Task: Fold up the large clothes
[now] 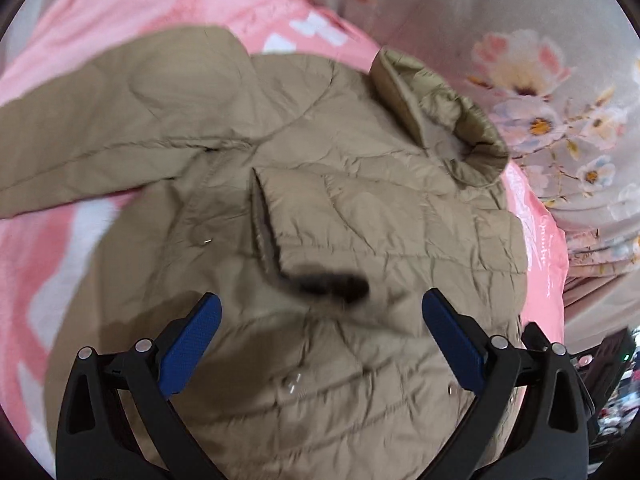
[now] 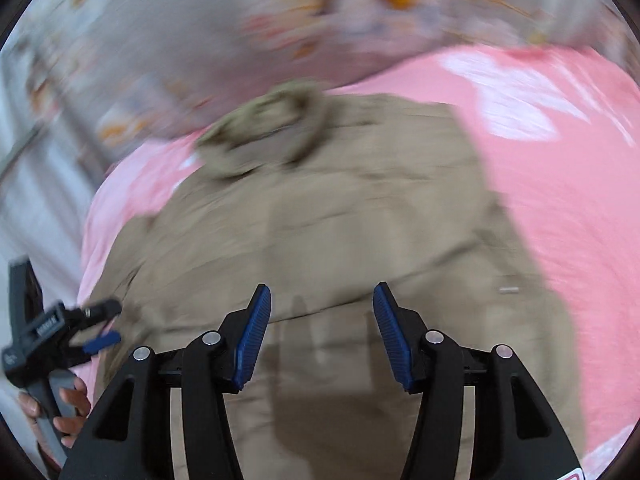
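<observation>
A khaki quilted jacket (image 1: 360, 220) lies spread on a pink bedsheet (image 1: 120, 0). Its collar (image 1: 452, 120) is bunched at the far right, and one sleeve (image 1: 120, 120) stretches out to the left. The other sleeve is folded across the body and ends in a dark blurred cuff (image 1: 328, 280). My left gripper (image 1: 322, 298) hovers over the body, open wide and holding nothing. The right wrist view is blurred. There my right gripper (image 2: 322, 291) stands open above the jacket (image 2: 340, 220) with nothing between its pads. The left gripper (image 2: 114, 321) shows at the jacket's left edge, held by a hand (image 2: 72, 404).
A grey floral quilt (image 1: 540, 80) is heaped along the far side of the bed, just behind the collar (image 2: 272, 128). Pink sheet (image 2: 560, 200) lies bare to the right of the jacket. Dark clutter (image 1: 608, 380) sits beyond the bed's edge at the lower right.
</observation>
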A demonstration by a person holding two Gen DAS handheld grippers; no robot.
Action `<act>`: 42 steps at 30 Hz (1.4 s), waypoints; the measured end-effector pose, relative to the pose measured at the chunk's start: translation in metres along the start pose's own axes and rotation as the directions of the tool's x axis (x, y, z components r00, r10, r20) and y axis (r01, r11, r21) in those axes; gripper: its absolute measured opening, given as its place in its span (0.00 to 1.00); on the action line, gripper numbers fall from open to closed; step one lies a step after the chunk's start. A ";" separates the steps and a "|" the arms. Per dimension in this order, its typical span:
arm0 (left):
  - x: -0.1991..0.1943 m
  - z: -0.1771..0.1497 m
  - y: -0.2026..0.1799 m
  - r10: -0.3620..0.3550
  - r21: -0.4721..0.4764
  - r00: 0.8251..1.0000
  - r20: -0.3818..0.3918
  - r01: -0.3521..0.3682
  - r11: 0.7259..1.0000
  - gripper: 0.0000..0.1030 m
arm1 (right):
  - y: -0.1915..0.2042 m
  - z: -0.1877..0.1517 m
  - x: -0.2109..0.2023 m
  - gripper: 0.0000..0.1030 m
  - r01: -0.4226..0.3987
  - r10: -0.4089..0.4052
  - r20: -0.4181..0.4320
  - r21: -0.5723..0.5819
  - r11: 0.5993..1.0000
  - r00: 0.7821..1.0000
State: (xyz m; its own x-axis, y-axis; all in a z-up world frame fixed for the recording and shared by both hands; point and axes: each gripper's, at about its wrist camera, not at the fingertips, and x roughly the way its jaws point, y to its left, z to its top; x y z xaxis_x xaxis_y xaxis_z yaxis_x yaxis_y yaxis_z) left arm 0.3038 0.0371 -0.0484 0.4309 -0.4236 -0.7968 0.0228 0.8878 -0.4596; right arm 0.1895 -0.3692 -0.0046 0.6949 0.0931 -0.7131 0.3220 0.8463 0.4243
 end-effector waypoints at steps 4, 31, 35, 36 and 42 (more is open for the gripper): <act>0.011 0.004 -0.001 0.033 -0.019 0.999 0.020 -0.033 0.999 0.69 | -0.050 0.016 0.013 0.52 0.025 -0.024 -0.008 0.149 0.989 1.000; 0.048 -0.007 -0.022 0.372 0.261 0.893 0.255 -0.434 0.863 0.05 | -0.044 0.042 0.072 0.03 0.222 -0.223 -0.002 -0.046 0.974 0.975; 0.018 -0.017 -0.019 0.373 0.255 0.879 0.296 -0.449 0.856 0.18 | -0.046 0.031 0.035 0.13 0.246 -0.246 0.004 -0.009 0.969 0.969; 0.006 -0.019 -0.019 0.377 0.255 0.869 0.322 -0.463 0.849 0.19 | -0.043 0.029 0.023 0.14 0.247 -0.247 0.029 -0.012 0.969 0.969; -0.043 -0.003 -0.061 0.260 0.278 0.885 0.387 -0.381 0.882 0.34 | 0.041 0.030 0.006 0.14 0.156 -0.134 0.115 -0.210 0.965 0.984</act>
State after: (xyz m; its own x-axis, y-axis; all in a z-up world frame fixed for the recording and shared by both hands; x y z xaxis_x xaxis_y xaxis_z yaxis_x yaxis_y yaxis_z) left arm 0.2814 0.0006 0.0128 0.7362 -0.0744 -0.6727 0.1067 0.9943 0.0068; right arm 0.2257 -0.3492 0.0256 0.7148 -0.0823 -0.6945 0.2841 0.9416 0.1809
